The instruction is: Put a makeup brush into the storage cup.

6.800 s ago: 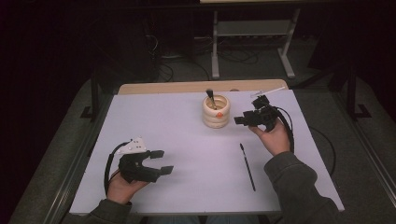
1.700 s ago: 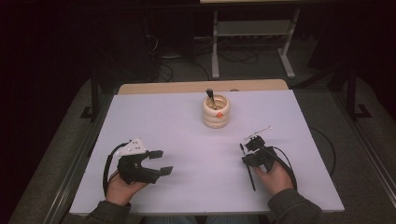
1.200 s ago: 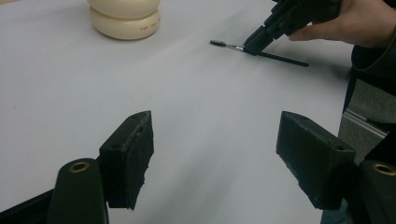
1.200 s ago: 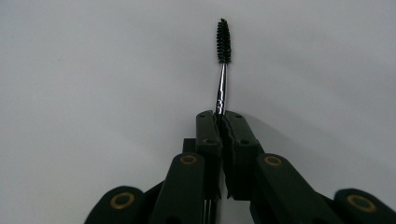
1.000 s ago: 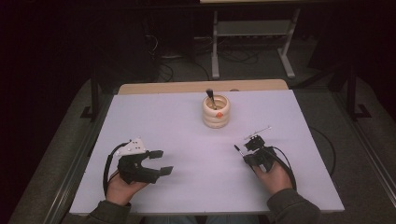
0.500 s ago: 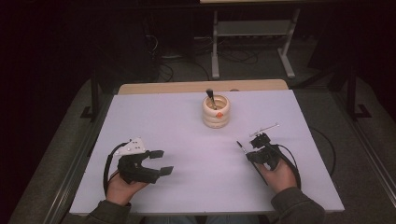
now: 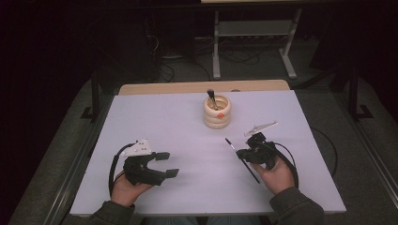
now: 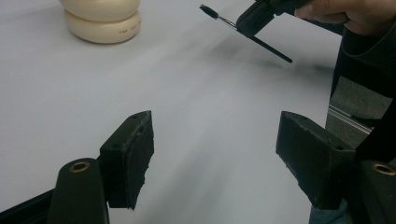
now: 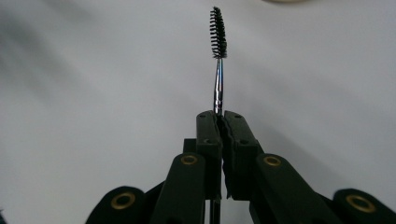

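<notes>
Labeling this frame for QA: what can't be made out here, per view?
- High view: contents of the ringed holder beyond one dark brush; its wall hides the rest.
- Left gripper view: holder cut off by the top edge; left gripper holds nothing.
- Right gripper view: spoolie brush handle hidden between the right gripper pads.
- High view: spoolie bristles too small.

A brush (image 9: 218, 70) with coarse black bristles and a glossy metal neck is showing between the matt black plastic right gripper (image 9: 222, 122). Beyond the brush, a smooth, faintly glossy cream holder (image 7: 217, 112) is sitting on the smooth, matt white table cover (image 7: 178, 126), brass-coloured rivets glinting on the gripper.
</notes>
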The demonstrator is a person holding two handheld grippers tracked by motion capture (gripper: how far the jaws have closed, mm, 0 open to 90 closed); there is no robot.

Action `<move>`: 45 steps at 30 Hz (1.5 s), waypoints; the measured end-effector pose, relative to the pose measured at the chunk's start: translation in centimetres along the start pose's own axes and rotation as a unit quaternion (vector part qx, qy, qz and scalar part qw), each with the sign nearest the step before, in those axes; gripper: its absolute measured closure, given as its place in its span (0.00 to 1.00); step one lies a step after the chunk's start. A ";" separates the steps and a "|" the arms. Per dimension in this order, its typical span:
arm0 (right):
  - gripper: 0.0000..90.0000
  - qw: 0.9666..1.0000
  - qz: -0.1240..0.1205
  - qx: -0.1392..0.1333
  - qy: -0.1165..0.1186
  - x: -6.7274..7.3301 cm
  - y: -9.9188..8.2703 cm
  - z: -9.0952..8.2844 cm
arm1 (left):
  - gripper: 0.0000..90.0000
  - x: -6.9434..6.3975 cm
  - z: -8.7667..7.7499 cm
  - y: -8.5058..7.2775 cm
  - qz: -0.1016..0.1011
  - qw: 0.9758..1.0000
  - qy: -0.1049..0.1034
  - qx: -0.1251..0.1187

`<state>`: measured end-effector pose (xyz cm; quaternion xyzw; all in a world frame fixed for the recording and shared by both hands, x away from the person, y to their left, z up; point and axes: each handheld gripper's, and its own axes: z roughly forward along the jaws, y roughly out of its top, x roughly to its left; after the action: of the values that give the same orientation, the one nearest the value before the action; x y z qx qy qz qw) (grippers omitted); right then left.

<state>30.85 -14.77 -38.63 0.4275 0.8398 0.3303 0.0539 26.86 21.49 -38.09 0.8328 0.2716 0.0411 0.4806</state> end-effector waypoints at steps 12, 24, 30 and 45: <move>0.94 0.997 -0.017 -0.044 0.060 2.5 1.6 -0.4 | 0.33 -1.4 2.3 1.0 0.014 0.999 -0.030 0.014; 0.94 0.986 -0.071 -0.115 0.097 5.6 3.9 -0.8 | 0.44 -2.3 3.5 2.4 0.021 0.998 -0.057 -0.002; 0.94 0.982 -0.080 -0.136 0.109 6.7 4.6 -0.7 | 0.53 -2.7 4.8 2.9 0.004 0.997 -0.073 -0.010; 0.94 0.977 -0.088 -0.162 0.108 8.0 3.8 -0.4 | 0.66 -2.6 6.7 3.8 -0.024 0.996 -0.081 -0.008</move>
<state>28.23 -7.36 -34.47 0.2990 0.8106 0.5000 0.0604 28.46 13.48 -38.04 0.8229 0.2511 -0.0362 0.5083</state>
